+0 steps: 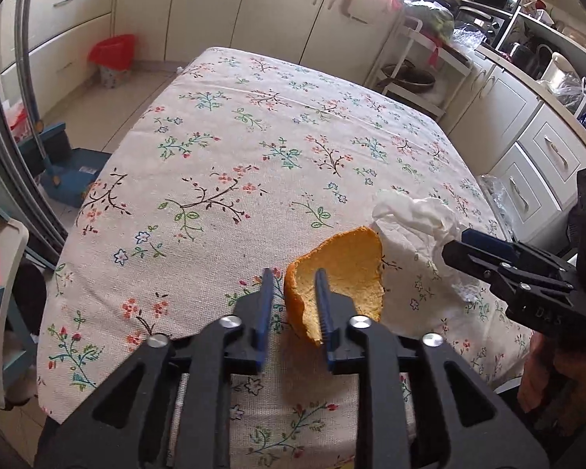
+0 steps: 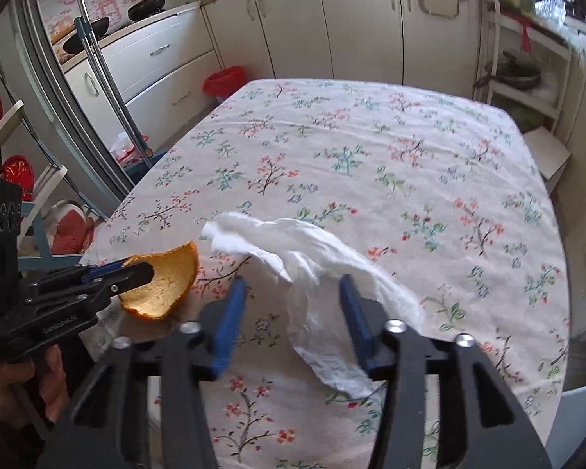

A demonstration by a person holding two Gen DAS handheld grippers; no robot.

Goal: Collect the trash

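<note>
Orange peel (image 1: 338, 281) sits near the table's front edge on the floral tablecloth (image 1: 222, 148), crumpled white tissue (image 2: 312, 269) just beside it. Left gripper (image 1: 293, 285) is apart, straddling the peel's rim; right gripper (image 2: 293, 293) is apart around the tissue. Neither is clamped. Risks: curved peel could squirt sideways when pinched; tissue could tear or drag the cloth along.

Embossed "DAS" on right claw (image 1: 455, 252) body | partial numerals, seemingly "66", on black block above left claw (image 2: 136, 269) | faint lettering on that claw's side, illegible
</note>
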